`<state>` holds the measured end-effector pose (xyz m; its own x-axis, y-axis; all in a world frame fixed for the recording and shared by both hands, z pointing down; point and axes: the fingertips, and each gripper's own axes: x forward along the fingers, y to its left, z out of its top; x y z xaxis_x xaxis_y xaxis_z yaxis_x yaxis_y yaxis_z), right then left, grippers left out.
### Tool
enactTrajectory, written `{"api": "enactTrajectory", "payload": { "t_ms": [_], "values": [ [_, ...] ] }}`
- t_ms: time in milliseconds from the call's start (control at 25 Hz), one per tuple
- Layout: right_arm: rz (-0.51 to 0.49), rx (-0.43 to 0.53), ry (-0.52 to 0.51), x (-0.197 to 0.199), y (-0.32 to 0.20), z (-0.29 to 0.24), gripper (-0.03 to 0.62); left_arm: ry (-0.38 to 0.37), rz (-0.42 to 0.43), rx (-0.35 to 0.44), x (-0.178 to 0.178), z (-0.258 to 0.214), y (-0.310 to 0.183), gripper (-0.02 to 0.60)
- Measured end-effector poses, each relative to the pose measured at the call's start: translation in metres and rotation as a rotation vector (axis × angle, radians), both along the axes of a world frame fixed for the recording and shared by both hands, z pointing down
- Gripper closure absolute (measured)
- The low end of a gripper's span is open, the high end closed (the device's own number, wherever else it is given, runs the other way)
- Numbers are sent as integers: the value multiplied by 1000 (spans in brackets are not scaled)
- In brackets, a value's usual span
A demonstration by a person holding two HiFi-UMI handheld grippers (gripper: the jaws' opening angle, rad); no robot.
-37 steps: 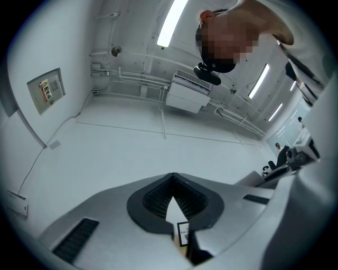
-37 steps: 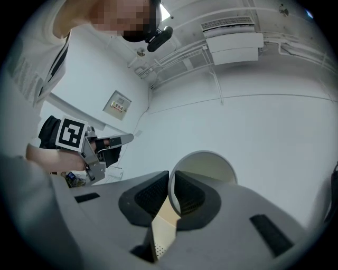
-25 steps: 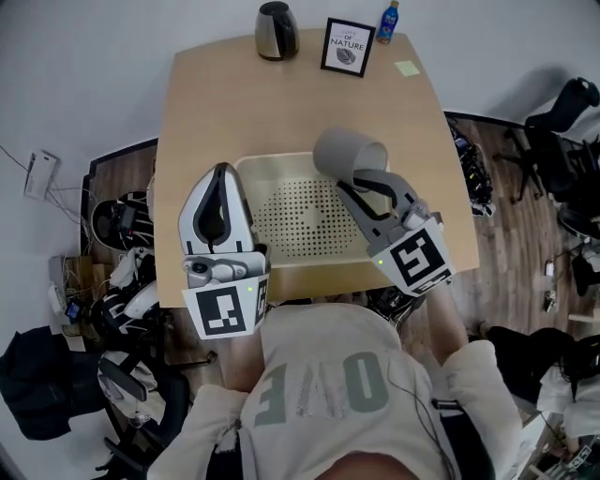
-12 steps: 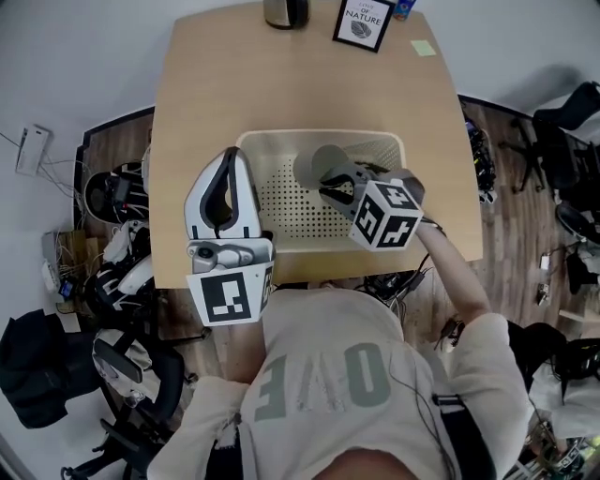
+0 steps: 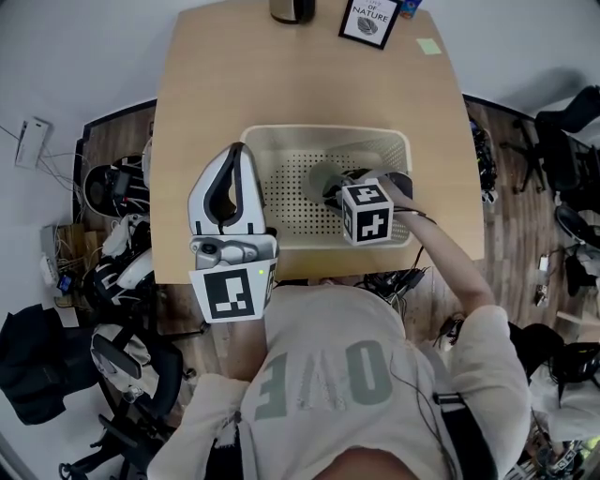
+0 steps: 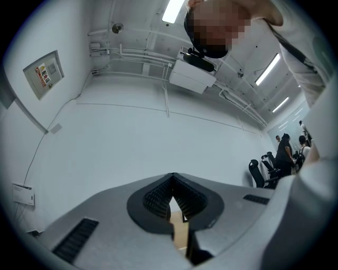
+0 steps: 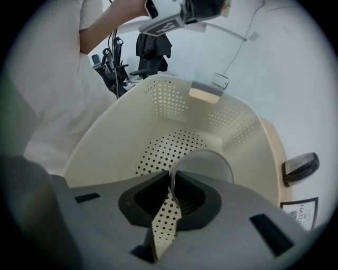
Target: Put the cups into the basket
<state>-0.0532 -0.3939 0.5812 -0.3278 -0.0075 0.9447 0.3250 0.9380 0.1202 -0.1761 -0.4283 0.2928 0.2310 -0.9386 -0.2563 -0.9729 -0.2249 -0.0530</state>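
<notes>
A cream perforated basket (image 5: pixel 319 132) stands on the wooden table near its front edge. My right gripper (image 5: pixel 336 188) reaches down into it, shut on the rim of a grey cup (image 5: pixel 322 178) that lies tilted just over the basket floor. In the right gripper view the cup (image 7: pixel 210 163) has its thin wall pinched between the jaws of the right gripper (image 7: pixel 171 182), with the basket wall (image 7: pixel 132 121) all around. My left gripper (image 5: pixel 232 159) is held at the basket's left side. It points upward at the ceiling, and the left gripper (image 6: pixel 173 192) is shut and holds nothing.
At the table's far edge stand a dark kettle (image 5: pixel 291 8), a framed print (image 5: pixel 369 21) and a yellow sticky note (image 5: pixel 429 45). Bare tabletop (image 5: pixel 216 84) lies beyond the basket. Bags, cables and office chairs crowd the floor on both sides.
The right gripper has carried the grey cup from above the basket's far rim down into the basket. The left gripper has stayed in about the same place.
</notes>
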Motion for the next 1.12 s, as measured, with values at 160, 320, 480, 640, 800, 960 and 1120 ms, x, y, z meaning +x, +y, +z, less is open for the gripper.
{"api": "enactTrajectory", "payload": {
  "t_ms": [160, 320, 480, 640, 800, 960, 1120],
  "values": [
    [-25, -8, 32, 5, 2, 12, 563, -1, 4, -1, 0, 0, -2, 577],
    [-15, 0, 27, 5, 1, 16, 559, -2, 5, 0, -1, 0, -1, 577],
    [17, 16, -19, -2, 0, 14, 544, 3, 7, 2, 0, 0, -1, 577],
    [33, 26, -63, -5, -1, 9, 439, 2, 9, 7, 1, -2, 0, 577],
    [55, 35, -101, -6, -3, -10, 427, 4, 8, 12, -1, -5, 3, 577],
    [103, 60, -190, -8, -11, -50, 421, 3, 11, 19, -1, -8, 5, 577],
    [230, 132, -381, -15, -31, -121, 454, 0, 25, 30, 2, -14, 8, 577]
  ]
}}
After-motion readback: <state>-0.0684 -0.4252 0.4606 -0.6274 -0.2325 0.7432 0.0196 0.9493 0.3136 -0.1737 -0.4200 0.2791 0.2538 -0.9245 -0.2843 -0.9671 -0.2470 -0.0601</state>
